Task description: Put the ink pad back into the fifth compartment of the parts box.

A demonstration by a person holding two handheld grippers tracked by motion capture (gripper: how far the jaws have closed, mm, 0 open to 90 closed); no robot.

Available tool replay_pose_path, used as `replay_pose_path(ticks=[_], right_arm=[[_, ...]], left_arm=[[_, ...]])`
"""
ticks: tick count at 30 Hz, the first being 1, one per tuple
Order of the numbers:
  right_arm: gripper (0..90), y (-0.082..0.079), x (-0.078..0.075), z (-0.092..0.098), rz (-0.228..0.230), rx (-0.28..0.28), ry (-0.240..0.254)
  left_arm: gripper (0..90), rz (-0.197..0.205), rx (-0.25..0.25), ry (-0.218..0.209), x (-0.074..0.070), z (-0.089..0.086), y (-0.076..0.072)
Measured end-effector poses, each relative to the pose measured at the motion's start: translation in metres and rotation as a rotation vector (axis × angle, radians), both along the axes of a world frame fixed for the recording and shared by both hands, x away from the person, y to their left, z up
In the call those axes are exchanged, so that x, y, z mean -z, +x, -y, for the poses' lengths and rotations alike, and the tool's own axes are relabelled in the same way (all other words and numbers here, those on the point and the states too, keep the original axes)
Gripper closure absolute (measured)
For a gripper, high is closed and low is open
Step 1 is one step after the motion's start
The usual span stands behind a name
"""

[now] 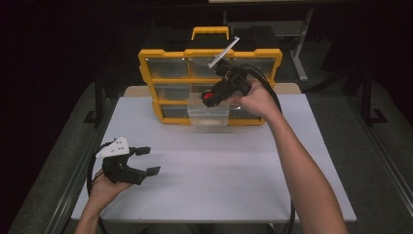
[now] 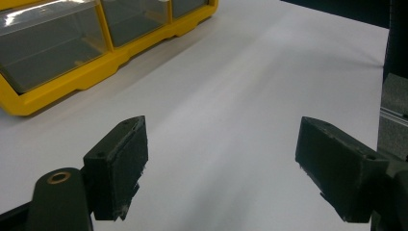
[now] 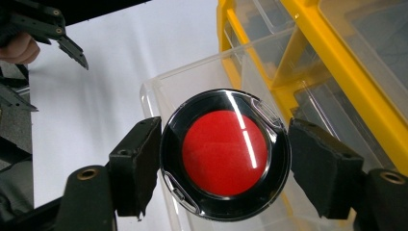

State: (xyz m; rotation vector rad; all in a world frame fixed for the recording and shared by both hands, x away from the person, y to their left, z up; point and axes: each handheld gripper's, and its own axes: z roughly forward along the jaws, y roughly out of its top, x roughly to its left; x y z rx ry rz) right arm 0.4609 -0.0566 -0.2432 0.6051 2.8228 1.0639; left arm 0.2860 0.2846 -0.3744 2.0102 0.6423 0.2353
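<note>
I am holding the right gripper (image 3: pixel 221 159) clamped across the rim of a round, glossy black disc with a red centre (image 3: pixel 224 154), its pads pressing on opposite edges, and I am keeping it just above the clear plastic drawer (image 1: pixel 208 113) that is pulled out of the yellow-framed organiser with transparent drawers (image 1: pixel 209 78). The disc is hanging over the drawer's open mouth, in front of the organiser's middle column. I am judging it light and rigid, but its shiny, hard casing is looking slippery, so the edge-to-edge grip across the widest part is the one I trust; the glossy face may scratch if dropped. Further out from the organiser, toward the near left corner of the white table (image 1: pixel 219 165), I am resting the left gripper (image 1: pixel 148 161) with its jaws spread wide and nothing between them, well apart from the drawer.
</note>
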Motion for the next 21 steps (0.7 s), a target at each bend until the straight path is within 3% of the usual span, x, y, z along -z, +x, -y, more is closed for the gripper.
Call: replay_pose_path(ticks=[21], right_arm=[[28.5,0.0076,0.0084,-0.0049,-0.032,0.014,-0.003]], left_arm=[[18.9,0.013,-0.003,-0.008,-0.0009,-0.0026,-0.001]])
